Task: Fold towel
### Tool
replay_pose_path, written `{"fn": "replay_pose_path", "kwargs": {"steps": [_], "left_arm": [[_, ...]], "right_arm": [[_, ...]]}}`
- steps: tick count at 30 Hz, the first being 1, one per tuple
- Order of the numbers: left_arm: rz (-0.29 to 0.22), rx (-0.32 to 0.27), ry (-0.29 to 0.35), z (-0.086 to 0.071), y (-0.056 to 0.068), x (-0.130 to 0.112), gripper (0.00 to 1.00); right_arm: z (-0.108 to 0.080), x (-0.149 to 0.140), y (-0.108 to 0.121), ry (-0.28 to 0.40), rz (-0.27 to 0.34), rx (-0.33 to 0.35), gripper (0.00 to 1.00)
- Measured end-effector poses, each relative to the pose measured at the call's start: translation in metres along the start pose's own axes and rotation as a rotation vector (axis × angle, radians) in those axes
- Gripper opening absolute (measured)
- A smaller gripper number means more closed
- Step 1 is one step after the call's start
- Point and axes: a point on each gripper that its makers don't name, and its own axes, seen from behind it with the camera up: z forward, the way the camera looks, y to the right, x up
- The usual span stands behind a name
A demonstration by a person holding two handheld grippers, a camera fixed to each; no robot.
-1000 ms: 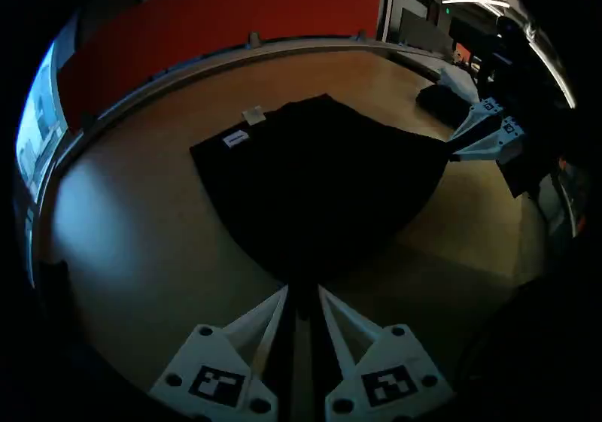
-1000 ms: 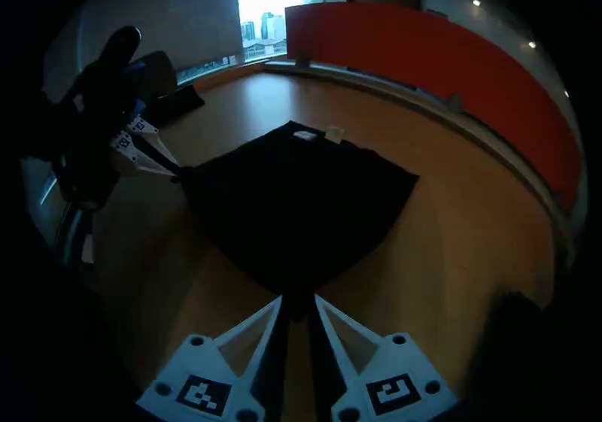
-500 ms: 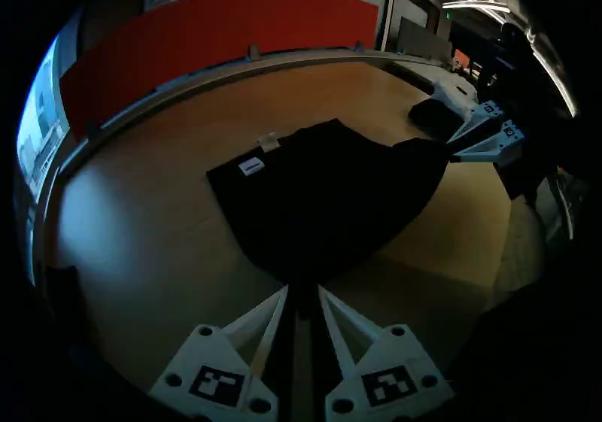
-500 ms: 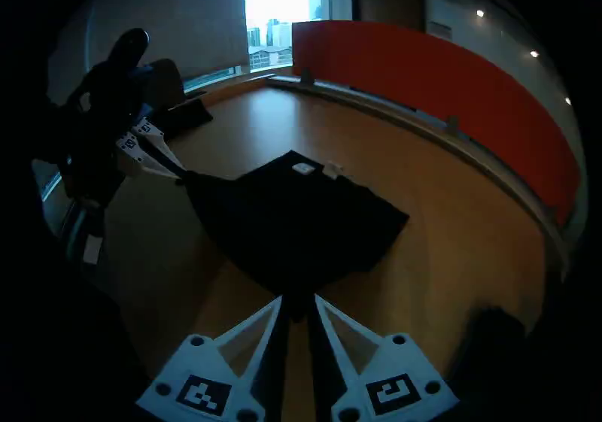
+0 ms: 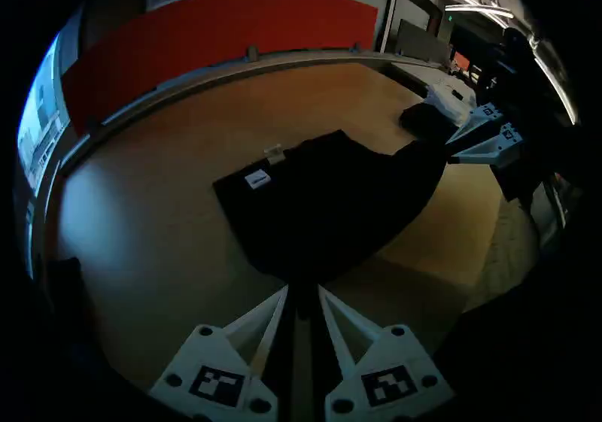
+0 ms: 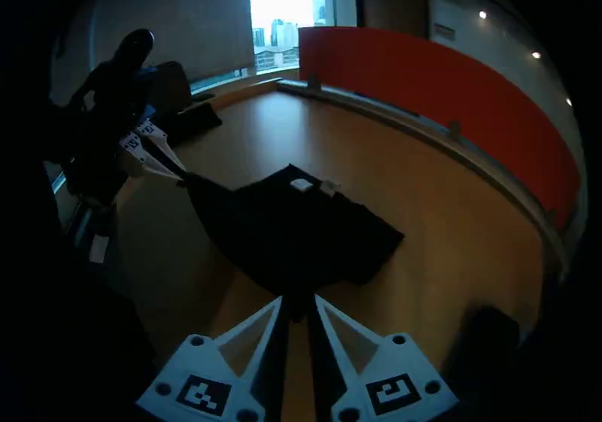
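Left gripper (image 5: 302,290) is clamped on one near corner of the black towel (image 5: 331,196), fingers close together w/ dark cloth running into the gap. Right gripper (image 6: 299,299) pinches the other near corner the same way.

Change vs a sec ago: both grippers have come up. The towel looks smaller in both views and more bare wooden table (image 5: 150,219) shows around it. Near edge is now off the surface, slung between the two grippers. Far edge w/ the white label (image 5: 258,179) stays down on the table, approx mid-table, in front of the red partition (image 5: 226,31).

Meaning for the task: prob the lift part of the first fold, not the lay-down yet, since the near half is raised but not carried over. Next it likely needs both corners moved fwd together toward the label edge & lowered evenly. Risk: far edge drags or one corner lags, giving a skewed fold
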Motion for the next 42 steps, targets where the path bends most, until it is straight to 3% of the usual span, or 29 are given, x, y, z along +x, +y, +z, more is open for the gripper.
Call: {"fn": "replay_pose_path", "kwargs": {"steps": [17,29,42], "left_arm": [[-0.02,-0.013,-0.002,-0.023,0.011,0.003,0.12],[-0.019,-0.01,0.002,-0.016,0.006,0.013,0.12],[-0.019,0.022,0.028,0.015,-0.022,0.048,0.12]], "right_arm": [[-0.024,0.012,-0.009,0.009,0.005,0.009,0.15],[-0.018,0.014,0.0,0.005,-0.001,0.008,0.15],[0.008,0.026,0.036,-0.01,-0.002,-0.031,0.15]]}}
